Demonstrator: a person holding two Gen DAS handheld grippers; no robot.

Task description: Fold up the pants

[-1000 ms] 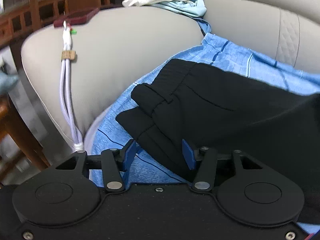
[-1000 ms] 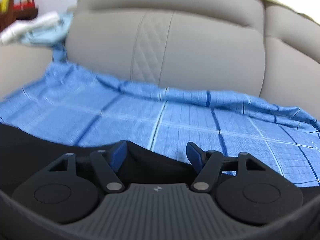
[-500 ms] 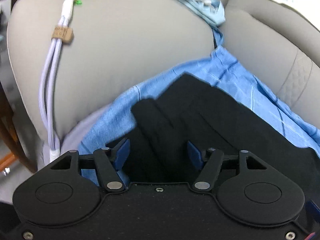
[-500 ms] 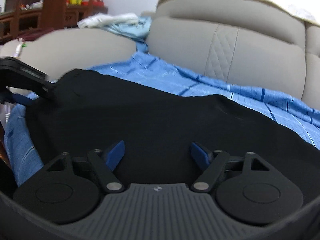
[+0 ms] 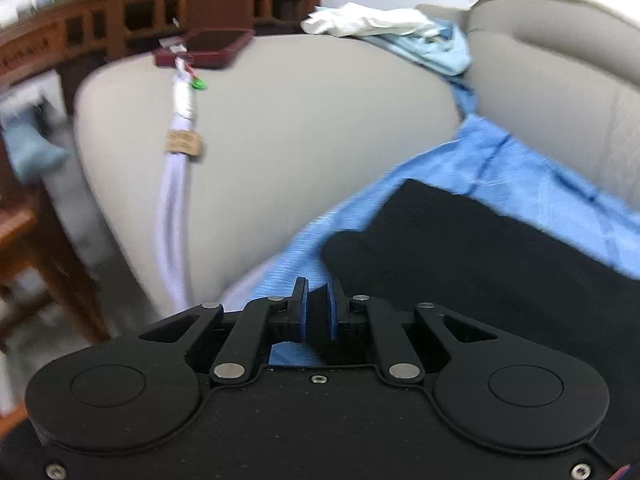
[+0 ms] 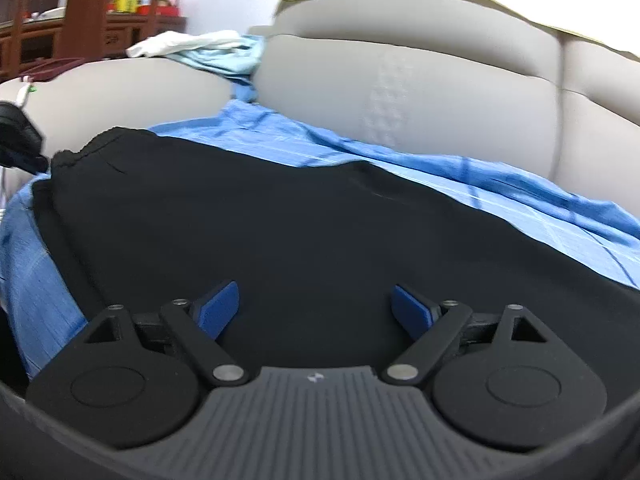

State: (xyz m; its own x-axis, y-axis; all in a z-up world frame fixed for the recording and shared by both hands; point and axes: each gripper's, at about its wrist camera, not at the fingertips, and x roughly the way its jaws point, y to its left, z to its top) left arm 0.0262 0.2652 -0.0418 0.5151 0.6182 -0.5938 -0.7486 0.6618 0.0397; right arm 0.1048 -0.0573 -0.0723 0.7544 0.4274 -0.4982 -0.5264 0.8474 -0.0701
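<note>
Black pants [image 5: 480,272] lie spread on a blue checked sheet [image 5: 520,168] over the sofa seat. My left gripper [image 5: 318,292] is at their near left corner by the waistband. Its jaws are closing, and the blue pads pinch a fold of black cloth. In the right wrist view the pants [image 6: 280,208] fill the middle, and the left gripper [image 6: 20,136] shows at the far left edge. My right gripper [image 6: 316,296] hovers low over the middle of the pants. Its jaws are opening wide, with nothing pinched between the pads.
The beige sofa armrest [image 5: 280,120] rises to the left, with a lilac cable [image 5: 172,220] hanging down it and a dark red box [image 5: 212,48] on top. White and light blue cloths [image 5: 360,24] lie on the armrest's far end. Wooden furniture [image 5: 24,240] stands beyond on the left.
The left jaws have closed from wide open onto the pants' edge. The right gripper has swung left from the bare sheet to over the pants, and its jaws have widened.
</note>
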